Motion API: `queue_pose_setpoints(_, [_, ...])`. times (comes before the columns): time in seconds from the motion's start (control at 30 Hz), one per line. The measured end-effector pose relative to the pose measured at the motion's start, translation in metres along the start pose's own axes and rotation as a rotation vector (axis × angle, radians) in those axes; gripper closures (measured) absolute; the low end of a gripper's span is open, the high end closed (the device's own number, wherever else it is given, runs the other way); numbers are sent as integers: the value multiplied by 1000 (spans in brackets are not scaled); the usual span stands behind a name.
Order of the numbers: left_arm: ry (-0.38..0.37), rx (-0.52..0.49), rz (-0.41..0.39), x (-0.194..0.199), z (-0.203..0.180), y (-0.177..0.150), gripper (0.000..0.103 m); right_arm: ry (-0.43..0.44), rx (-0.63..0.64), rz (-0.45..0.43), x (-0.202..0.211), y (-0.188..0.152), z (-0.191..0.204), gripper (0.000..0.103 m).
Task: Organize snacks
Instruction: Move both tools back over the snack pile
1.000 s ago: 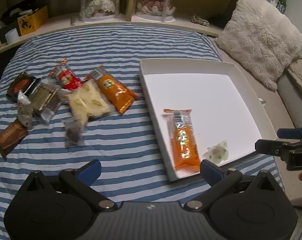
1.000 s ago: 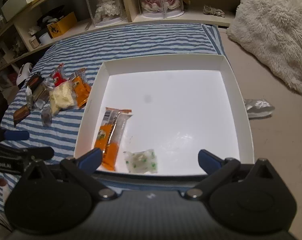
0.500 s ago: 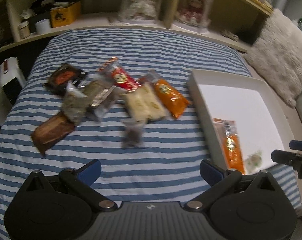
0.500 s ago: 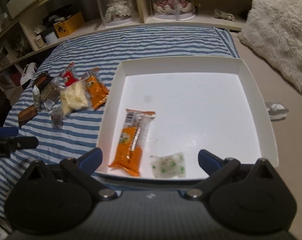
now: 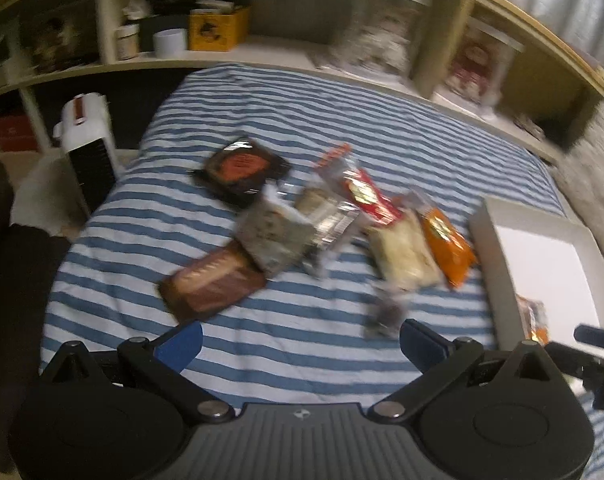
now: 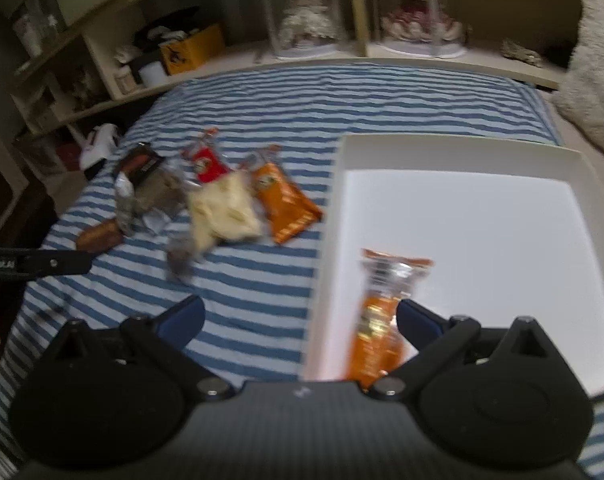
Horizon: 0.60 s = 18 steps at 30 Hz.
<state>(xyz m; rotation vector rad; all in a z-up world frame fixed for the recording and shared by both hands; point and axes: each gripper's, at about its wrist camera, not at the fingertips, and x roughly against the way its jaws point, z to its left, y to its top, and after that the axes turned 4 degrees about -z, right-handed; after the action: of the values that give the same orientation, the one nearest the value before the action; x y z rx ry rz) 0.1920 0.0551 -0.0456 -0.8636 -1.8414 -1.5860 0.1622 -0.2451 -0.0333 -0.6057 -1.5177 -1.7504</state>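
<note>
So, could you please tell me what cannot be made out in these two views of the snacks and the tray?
- Snack labels: motion blur smears the pile in both views; print on the orange packet is unreadable.
- White tray: cut off by the right edge in the left wrist view.
- Orange bar in the tray: its lower end is hidden behind the right claw.
- Small dark packet: too blurred to identify.
</note>
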Motion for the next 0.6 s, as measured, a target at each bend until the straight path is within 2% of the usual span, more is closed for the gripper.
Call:
queue_pose_setpoints(0.3, [101, 162, -61, -20, 49, 18, 0, 99, -14, -92, -31, 3, 30, 0])
queue_pose_setpoints(0.47, [68, 203, -85, -41, 63, 24, 0, 172, -13, -149, -51, -1, 46, 0])
queue_pose_setpoints(0.6, [26, 211, -73, -62, 69, 25, 0, 222, -46, -149, -69, -2, 58, 1])
